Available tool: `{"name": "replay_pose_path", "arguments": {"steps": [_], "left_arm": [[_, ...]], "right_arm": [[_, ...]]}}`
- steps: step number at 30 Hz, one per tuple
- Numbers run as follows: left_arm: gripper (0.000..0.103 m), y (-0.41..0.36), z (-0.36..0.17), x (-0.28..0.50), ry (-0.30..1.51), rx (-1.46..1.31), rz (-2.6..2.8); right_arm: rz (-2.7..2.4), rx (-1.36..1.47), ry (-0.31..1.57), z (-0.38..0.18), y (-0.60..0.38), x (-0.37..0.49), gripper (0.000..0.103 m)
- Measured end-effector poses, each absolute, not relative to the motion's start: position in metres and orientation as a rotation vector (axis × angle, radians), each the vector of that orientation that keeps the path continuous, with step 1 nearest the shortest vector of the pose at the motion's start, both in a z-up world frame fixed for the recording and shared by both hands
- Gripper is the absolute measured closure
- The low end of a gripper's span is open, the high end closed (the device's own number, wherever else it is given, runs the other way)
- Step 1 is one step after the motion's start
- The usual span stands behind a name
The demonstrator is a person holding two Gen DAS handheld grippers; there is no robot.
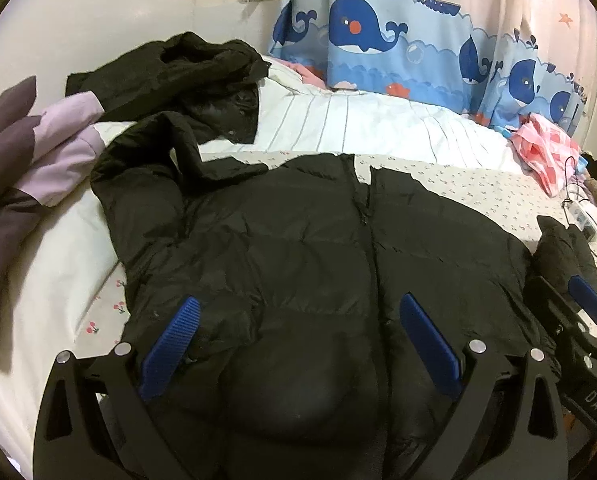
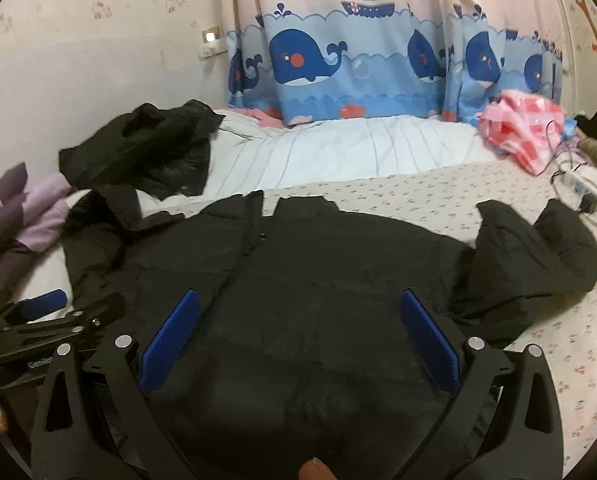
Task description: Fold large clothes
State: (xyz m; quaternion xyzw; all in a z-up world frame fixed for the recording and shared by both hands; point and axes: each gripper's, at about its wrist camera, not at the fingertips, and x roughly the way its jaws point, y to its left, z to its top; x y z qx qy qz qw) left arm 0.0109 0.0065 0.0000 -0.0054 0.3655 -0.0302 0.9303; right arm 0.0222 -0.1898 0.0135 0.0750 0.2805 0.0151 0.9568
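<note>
Purple quilt (image 1: pixel 26 148) far left on bed (image 1: pixel 378 132). Black jacket (image 1: pixel 298 248) laid flat, front up, mid-bed; left sleeve bent up toward a second black garment (image 1: pixel 186 76), right sleeve (image 2: pixel 538 248) folded in. Left gripper (image 1: pixel 298 344) wide open above the hem, nothing held. Right gripper (image 2: pixel 298 340) likewise open, empty. Pink bag (image 2: pixel 518 132) far right.

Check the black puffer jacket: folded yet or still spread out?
Spread, unfolded: the black puffer jacket lies flat on the bed, both sleeves out sideways.
</note>
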Motion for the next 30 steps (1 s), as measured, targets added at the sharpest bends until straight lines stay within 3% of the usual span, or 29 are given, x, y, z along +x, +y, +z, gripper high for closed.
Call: {"name": "replay_pose_path", "arguments": {"steps": [11, 30], "left_arm": [[0.007, 0.01, 0.004, 0.01, 0.725, -0.005, -0.051], [0.007, 0.006, 0.002, 0.008, 0.731, 0.002, -0.054]], "right_arm": [[0.048, 0.166, 0.669, -0.003, -0.186, 0.032, 0.006], [0.019, 0.133, 0.682, -0.006, -0.183, 0.032, 0.006]]}}
